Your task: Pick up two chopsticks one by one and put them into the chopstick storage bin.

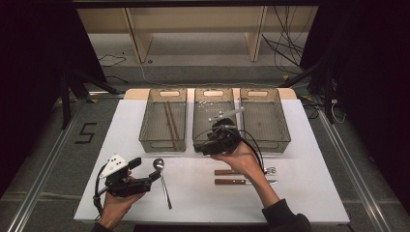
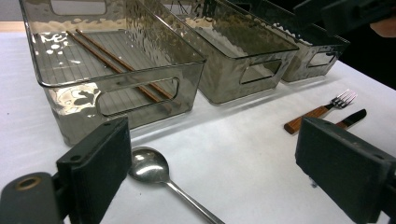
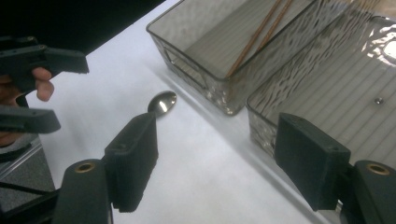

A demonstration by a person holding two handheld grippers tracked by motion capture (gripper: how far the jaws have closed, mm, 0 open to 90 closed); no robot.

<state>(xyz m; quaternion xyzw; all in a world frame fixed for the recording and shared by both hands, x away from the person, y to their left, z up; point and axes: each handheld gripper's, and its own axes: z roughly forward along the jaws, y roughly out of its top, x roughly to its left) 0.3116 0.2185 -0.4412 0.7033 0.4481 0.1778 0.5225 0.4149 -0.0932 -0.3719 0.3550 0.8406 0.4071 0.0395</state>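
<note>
Right gripper point(image 1: 212, 140), centre of the high view: jaws stood wide apart, nothing between them, above the front rim of the middle bin point(image 1: 214, 116). Left gripper point(image 1: 145, 169), lower left: jaws likewise apart and empty, just beside the spoon point(image 1: 162, 181). Chopsticks point(image 1: 170, 120) lay in the left bin point(image 1: 163, 118); fork point(image 1: 244, 171) and knife point(image 1: 244, 181) lay lower right, below the right bin point(image 1: 265, 118).

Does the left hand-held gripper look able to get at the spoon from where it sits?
Probably yes. The left hand-held gripper is open and empty, and the spoon lies flat on bare table right beside its jaws, apart from the bins. Nothing stands between them.
</note>
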